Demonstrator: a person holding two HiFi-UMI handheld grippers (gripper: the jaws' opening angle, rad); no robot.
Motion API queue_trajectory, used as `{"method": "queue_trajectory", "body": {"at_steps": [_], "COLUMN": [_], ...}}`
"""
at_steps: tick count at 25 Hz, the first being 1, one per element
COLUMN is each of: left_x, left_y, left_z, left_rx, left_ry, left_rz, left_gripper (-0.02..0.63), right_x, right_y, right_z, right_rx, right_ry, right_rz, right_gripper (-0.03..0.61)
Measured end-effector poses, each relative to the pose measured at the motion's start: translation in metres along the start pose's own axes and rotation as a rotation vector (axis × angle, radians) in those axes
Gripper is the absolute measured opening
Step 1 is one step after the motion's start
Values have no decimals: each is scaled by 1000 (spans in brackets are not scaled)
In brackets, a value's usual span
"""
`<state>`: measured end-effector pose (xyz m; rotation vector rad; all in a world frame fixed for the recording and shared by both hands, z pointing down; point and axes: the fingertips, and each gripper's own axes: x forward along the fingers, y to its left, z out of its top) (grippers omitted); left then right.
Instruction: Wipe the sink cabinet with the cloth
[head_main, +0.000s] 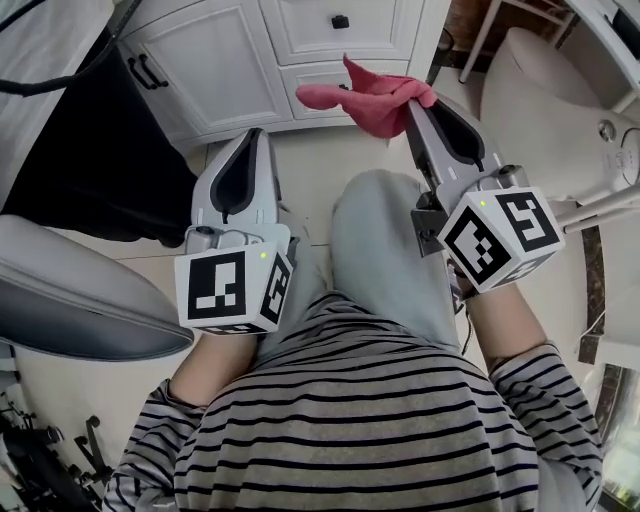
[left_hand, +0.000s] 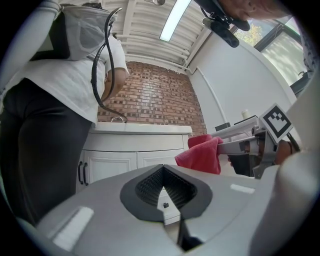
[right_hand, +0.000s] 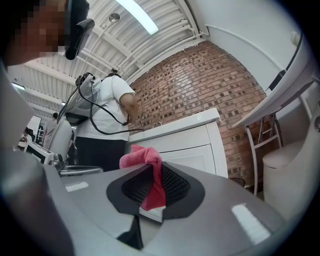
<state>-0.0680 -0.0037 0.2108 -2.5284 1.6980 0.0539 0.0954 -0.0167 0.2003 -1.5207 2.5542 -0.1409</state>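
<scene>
A red cloth hangs from the tip of my right gripper, whose jaws are shut on it; in the right gripper view the cloth drapes down between the pads. The white sink cabinet with dark handles stands ahead; the left gripper view shows the cabinet under a white countertop. My left gripper is held low beside the right one, jaws shut with nothing between them. The cloth shows to its right, clear of the cabinet front.
A person in a white shirt and dark trousers stands at the cabinet's left, close to my left gripper. A white toilet sits at the right. A brick wall runs behind the counter. My own legs lie below the grippers.
</scene>
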Motion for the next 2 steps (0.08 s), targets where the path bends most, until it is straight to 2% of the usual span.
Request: {"method": "queue_trajectory", "body": {"at_steps": [2], "left_x": [0], "left_y": [0], "left_z": [1], "left_rx": [5], "left_ry": [-6], "left_rz": [5], "left_gripper": [-2], "right_x": [3], "right_y": [1], "right_z": [0], "right_rx": [-7], "right_ry": [2], "right_rz": [15], "right_gripper": [52]}}
